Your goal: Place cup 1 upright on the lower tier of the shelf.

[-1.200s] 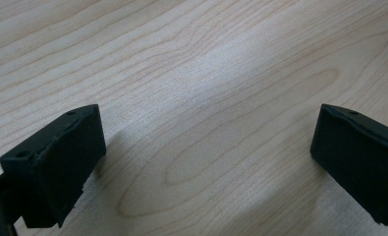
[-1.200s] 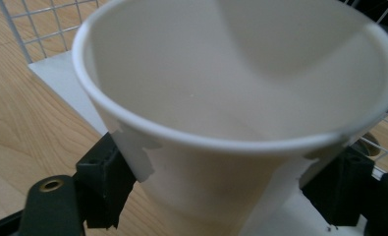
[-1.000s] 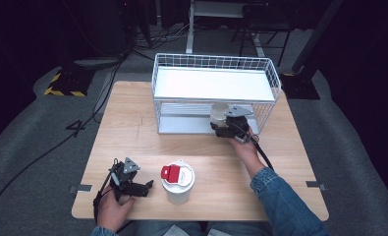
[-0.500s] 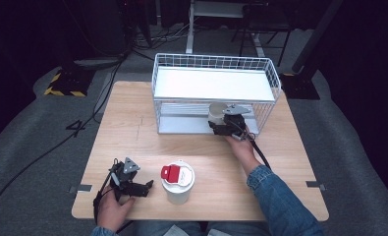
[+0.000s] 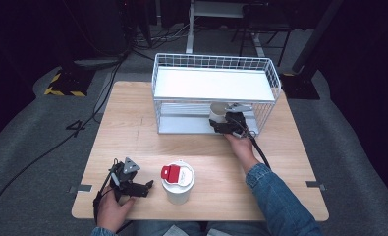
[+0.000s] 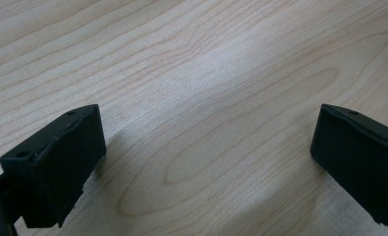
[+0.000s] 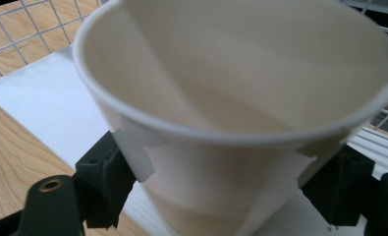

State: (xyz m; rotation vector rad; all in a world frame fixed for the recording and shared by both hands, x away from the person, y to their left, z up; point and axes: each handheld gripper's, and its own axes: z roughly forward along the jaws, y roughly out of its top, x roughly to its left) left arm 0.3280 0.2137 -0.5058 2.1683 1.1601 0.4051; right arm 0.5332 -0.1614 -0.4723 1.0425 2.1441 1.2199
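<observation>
The paper cup (image 7: pixel 231 123) is white, open at the top and upright, and it sits at the front opening of the lower tier of the white wire rack (image 5: pixel 216 73), toward the rack's right end; in the high view the cup (image 5: pixel 217 114) shows just under the edge of the upper shelf. The right gripper (image 5: pixel 226 126) grasps it: in the right gripper view the two black jaws press against the cup's lower wall from either side, and the rim stands wide above them. Under the cup lies the rack's white bottom panel, whose front edge meets the wooden table (image 5: pixel 132 123) just beside the jaws. Wire mesh closes the rack's right end near the cup, while the lower tier to the left of the cup is open. The right hand (image 5: pixel 241 147) reaches in from the table's front, its cable trailing back along the blue sleeve (image 5: pixel 275 196). Well apart, near the front edge of the table, stands a white lidded cup with a red tab (image 5: pixel 178 181). Just left of it the left gripper (image 5: pixel 132 184) rests low over the wood, its jaws released and wide apart with bare table between them.
</observation>
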